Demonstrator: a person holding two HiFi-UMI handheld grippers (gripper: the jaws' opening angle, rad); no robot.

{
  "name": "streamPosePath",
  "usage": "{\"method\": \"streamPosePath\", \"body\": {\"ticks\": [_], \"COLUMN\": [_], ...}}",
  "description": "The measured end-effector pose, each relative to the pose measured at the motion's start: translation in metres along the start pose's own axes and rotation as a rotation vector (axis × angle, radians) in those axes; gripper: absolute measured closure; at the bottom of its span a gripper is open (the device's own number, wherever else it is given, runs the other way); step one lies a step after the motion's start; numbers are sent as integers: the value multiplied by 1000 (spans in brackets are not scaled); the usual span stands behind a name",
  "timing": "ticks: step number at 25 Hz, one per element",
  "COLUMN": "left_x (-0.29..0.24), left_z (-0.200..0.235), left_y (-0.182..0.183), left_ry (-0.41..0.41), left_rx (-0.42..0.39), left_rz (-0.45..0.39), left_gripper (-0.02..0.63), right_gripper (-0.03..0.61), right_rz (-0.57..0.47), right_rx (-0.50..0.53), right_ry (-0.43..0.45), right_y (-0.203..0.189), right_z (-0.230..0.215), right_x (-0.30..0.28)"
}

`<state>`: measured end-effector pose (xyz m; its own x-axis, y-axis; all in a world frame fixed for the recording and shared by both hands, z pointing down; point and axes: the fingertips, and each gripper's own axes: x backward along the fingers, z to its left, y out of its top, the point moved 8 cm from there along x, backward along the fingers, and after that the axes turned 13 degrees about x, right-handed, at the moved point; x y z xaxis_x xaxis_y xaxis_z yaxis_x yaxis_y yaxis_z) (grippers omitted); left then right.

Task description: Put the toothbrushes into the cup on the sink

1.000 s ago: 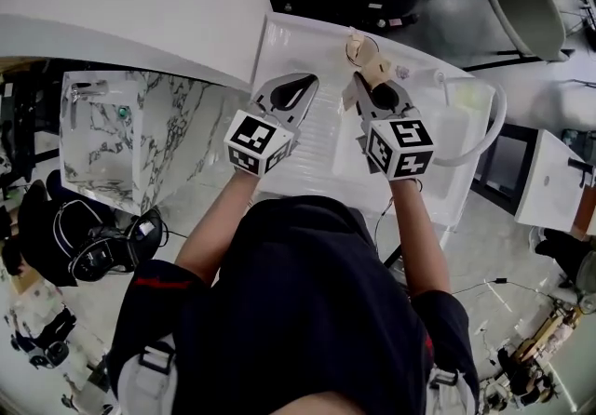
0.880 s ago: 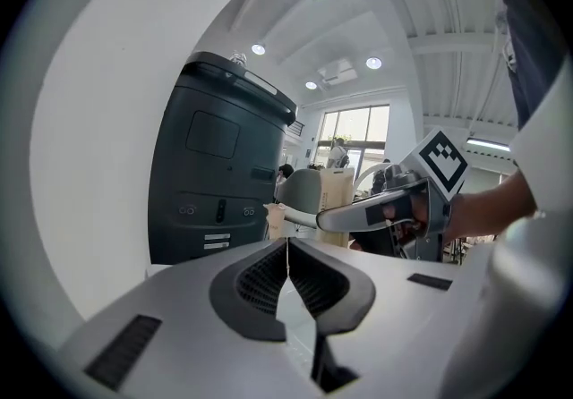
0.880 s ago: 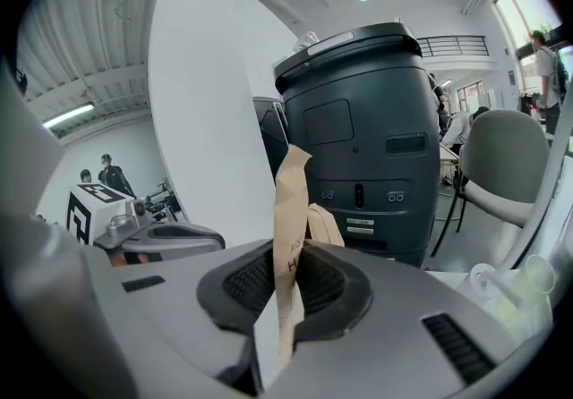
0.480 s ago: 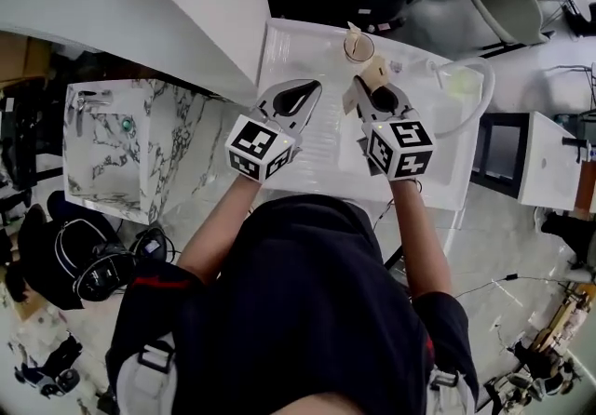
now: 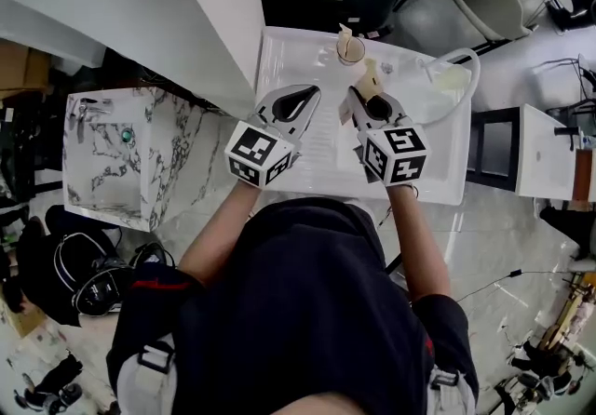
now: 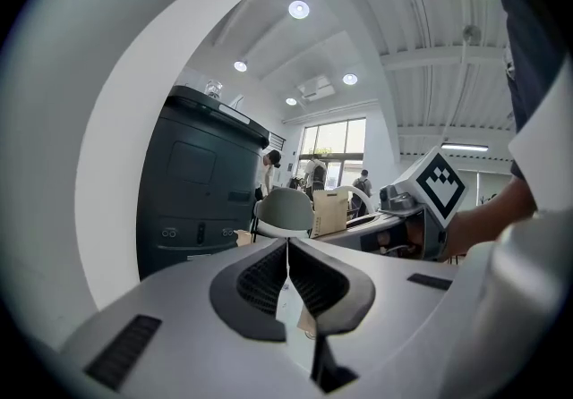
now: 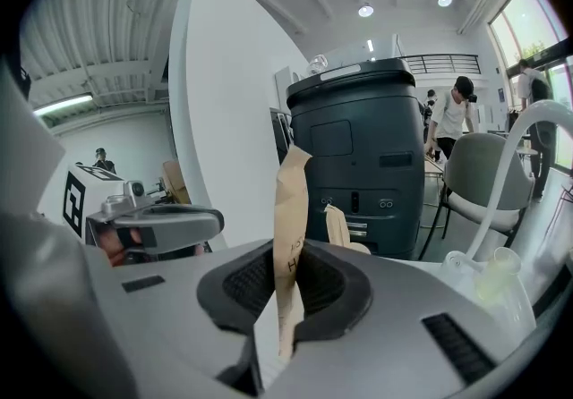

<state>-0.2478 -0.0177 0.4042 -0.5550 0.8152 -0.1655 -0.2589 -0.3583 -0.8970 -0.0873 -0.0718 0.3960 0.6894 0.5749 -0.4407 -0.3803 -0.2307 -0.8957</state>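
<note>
Toothbrush (image 5: 370, 80): being lifted, clamped in right gripper (image 5: 361, 95), bound for cup (image 5: 350, 50) holding 1 already; left gripper (image 6: 287, 243) rising alongside, closed, empty.

walls: a white partition (image 7: 219, 120) is seen beside a dark cabinet (image 7: 358, 165)
ceiling: round lamps (image 6: 299, 9) are lit
light: a bright window (image 6: 336, 140) is seen far back

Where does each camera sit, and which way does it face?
Head view: on the head, facing down at the sink; torso, forearms, left claw, right claw show.
Left gripper view: on the left claw, along its shut jaws; right hand shows.
Right gripper view: on the right claw, along jaws gripping a wrapped toothbrush; left hand shows.
Gripper views share the dark cabinet.
</note>
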Motion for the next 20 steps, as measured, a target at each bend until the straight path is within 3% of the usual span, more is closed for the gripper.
{"method": "streamPosePath", "body": {"ticks": [20], "left_x": [-40], "left_z": [-60], "left_y": [-10], "left_ry": [-20], "left_rx": [-33], "left_rz": [0], "left_gripper": [595], "right_gripper": [517], "right_rz": [-26], "right_rx": [0], "right_ry": [3], "right_y": [-22], "right_z": [-36], "right_x": [58]}}
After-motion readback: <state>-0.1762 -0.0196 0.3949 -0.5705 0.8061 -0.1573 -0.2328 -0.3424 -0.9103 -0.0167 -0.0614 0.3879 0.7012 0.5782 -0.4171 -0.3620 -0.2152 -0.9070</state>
